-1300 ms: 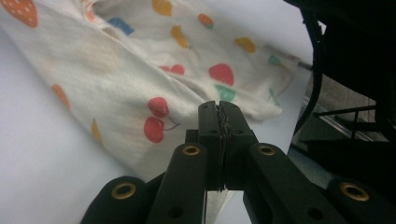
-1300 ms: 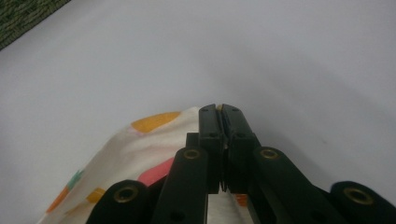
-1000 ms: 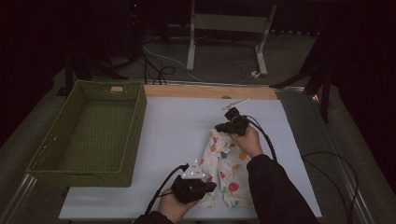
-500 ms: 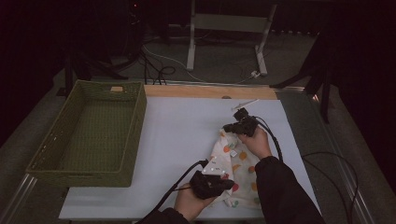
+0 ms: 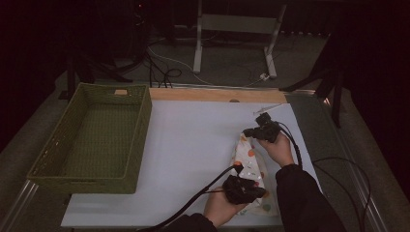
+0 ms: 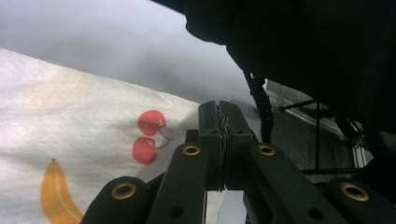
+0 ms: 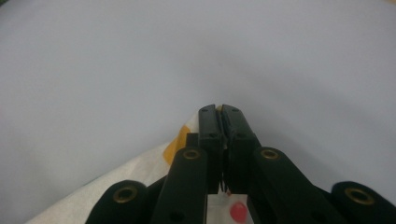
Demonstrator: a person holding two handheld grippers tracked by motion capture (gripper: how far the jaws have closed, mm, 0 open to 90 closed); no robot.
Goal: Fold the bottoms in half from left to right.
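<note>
Holding a fruit-print cloth [image 5: 251, 166] with both claws at the table's [image 5: 193, 145] right side.
Past the green basket [image 5: 96, 140] on the left, our left claw [image 5: 238, 166] pinches the cloth's near part, jaws closed; our right claw [image 5: 246, 132] grips its far corner, clamped tight.

The cloth [image 5: 251, 166] is white, printed with small fruit: two red cherries on thin dark stems, a yellow-orange banana, and scattered orange and green spots. The table [image 5: 193, 145] top is plain pale grey-white, with a light wooden strip along its far edge. The basket [image 5: 138, 140] is woven olive green all over. Both tools, left [image 5: 238, 167] and right [image 5: 246, 132], are black with brass-coloured rivets.
</note>
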